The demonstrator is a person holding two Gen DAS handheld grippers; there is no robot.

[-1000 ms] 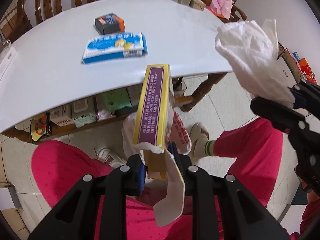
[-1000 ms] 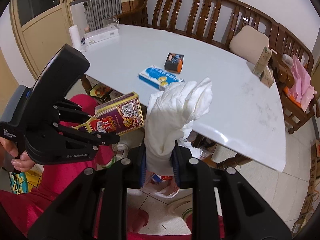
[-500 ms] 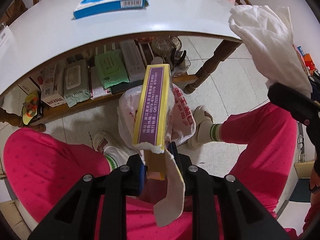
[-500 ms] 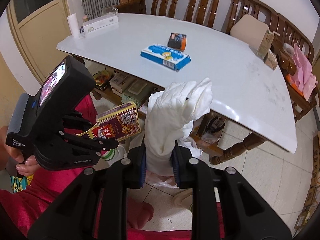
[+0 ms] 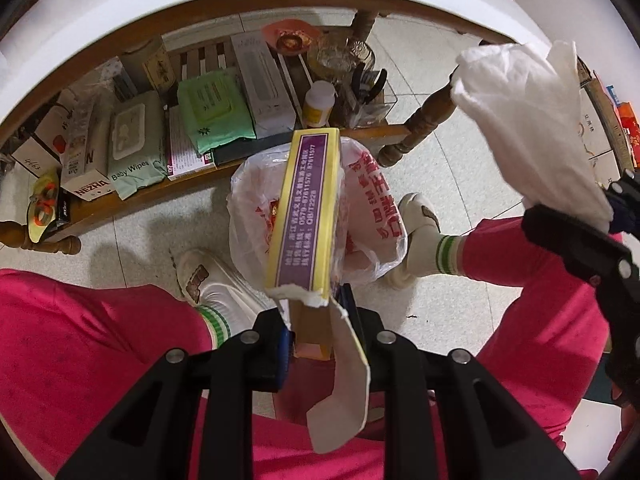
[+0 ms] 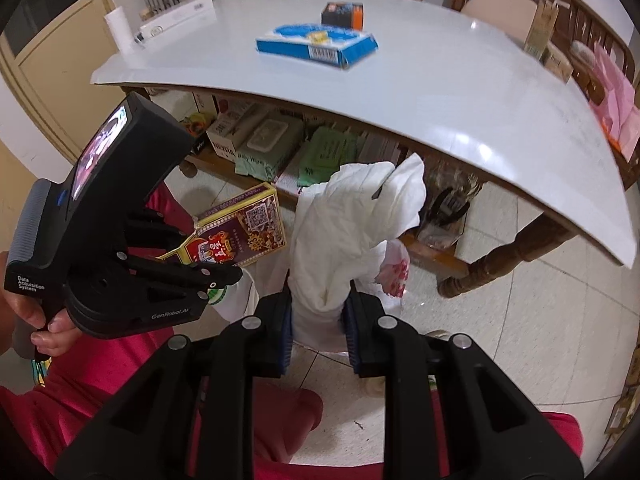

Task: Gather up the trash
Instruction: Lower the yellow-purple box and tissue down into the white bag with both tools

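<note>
While the left wrist view looks steeply down, the left hand-held gripper (image 5: 318,332) clamps a torn yellow and purple box (image 5: 306,216) above an open white plastic bag (image 5: 372,216) on the floor between the person's feet. At right, the right hand-held gripper (image 5: 614,216) holds a crumpled white tissue (image 5: 528,128).

From the right wrist view, its narrow jaws pinch that tissue (image 6: 352,232) below the white desk (image 6: 460,92) edge, with the box (image 6: 240,232) to its left.
</note>
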